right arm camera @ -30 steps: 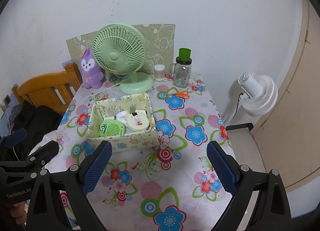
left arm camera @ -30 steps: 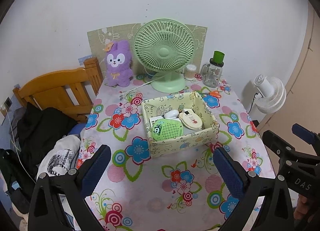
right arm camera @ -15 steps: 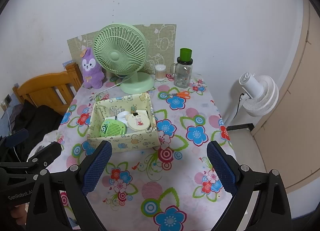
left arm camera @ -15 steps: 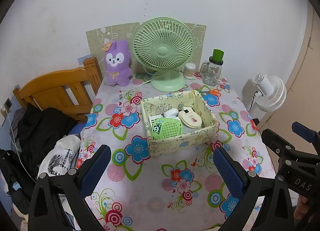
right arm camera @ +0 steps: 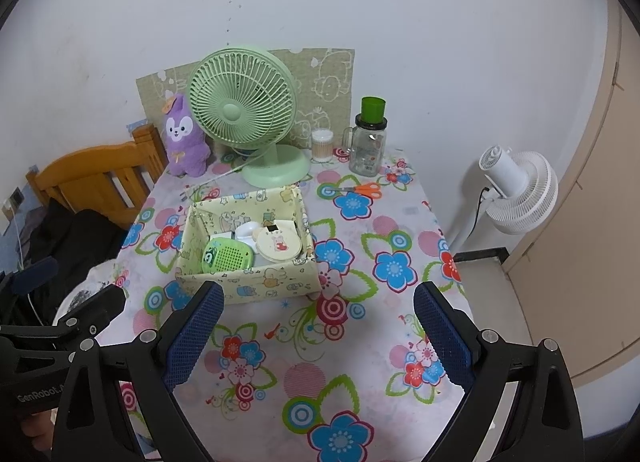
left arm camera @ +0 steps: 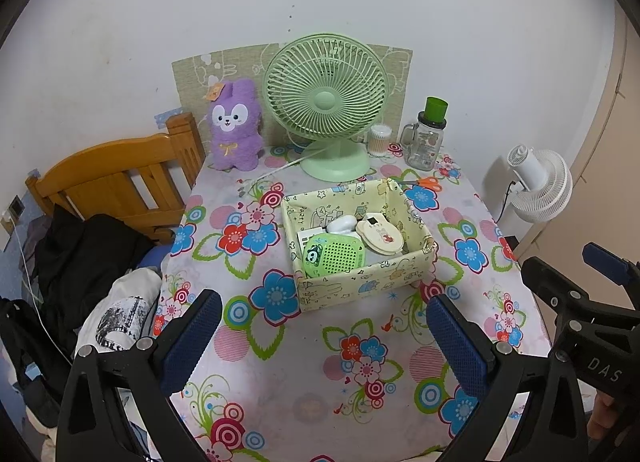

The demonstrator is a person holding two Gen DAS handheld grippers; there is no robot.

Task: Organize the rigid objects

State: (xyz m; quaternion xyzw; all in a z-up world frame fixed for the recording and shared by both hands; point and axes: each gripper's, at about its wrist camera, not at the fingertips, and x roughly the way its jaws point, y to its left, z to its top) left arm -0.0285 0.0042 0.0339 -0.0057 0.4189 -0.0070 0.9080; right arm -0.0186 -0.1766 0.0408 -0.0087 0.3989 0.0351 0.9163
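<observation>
Both views nearly unchanged, slight drift back | left tongs point(left arm camera: 324, 338) and right tongs point(right arm camera: 316, 332) spread wide, empty | box point(left arm camera: 360, 286) dead ahead of left tongs, ahead-left of right tongs point(right arm camera: 248, 286) | left nearer.

Inside the patterned box point(left arm camera: 362, 282), a white flat item point(left arm camera: 310, 233) lies under the green speaker-like device point(left arm camera: 334, 255) and the white rounded case point(left arm camera: 342, 224), so only its corner shows. The print on the glass jar point(right arm camera: 366, 150) is too small to read. The fan cable point(left arm camera: 280, 171) goes behind the green fan base point(left arm camera: 335, 166) (where it ends cannot be seen). In the left wrist view, the right gripper point(left arm camera: 580, 302) is cut by the picture edge, and only a small part of the hand point(left arm camera: 602, 418) shows below it. The dark clothes point(left arm camera: 84, 258) on the wooden chair point(left arm camera: 116, 182) hide its seat.
</observation>
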